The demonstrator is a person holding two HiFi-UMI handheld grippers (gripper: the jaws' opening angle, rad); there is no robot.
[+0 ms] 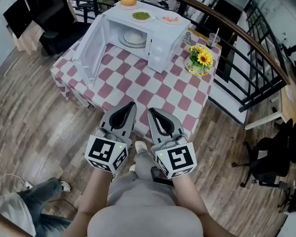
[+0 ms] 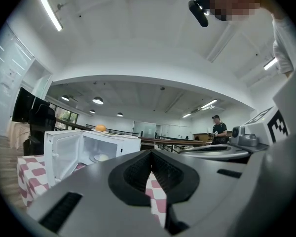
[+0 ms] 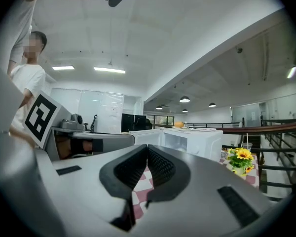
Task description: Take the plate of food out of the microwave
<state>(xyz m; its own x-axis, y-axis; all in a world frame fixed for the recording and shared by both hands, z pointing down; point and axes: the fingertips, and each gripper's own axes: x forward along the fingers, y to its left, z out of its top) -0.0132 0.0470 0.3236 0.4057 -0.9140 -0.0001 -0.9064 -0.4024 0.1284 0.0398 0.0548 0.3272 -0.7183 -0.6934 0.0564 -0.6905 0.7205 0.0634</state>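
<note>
The white microwave point(image 1: 158, 36) stands at the far side of the checkered table point(image 1: 138, 93), its door point(image 1: 91, 51) swung open to the left. Inside it lies a white plate point(image 1: 134, 37), also seen in the left gripper view as the plate point(image 2: 101, 157) inside the microwave point(image 2: 116, 146). My left gripper point(image 1: 133, 104) and right gripper point(image 1: 150, 110) hang side by side over the table's near edge, well short of the microwave. Both are shut and hold nothing. The left gripper point(image 2: 150, 154) points at the oven; the right gripper point(image 3: 147, 149) has the microwave point(image 3: 197, 139) ahead to its right.
On top of the microwave sit a plate of green food point(image 1: 141, 16), a plate of pink food point(image 1: 169, 19) and an orange bun point(image 1: 128, 0). A pot of sunflowers point(image 1: 202, 59) and a cup point(image 1: 213, 39) stand right of it. A railing point(image 1: 246, 43) runs behind.
</note>
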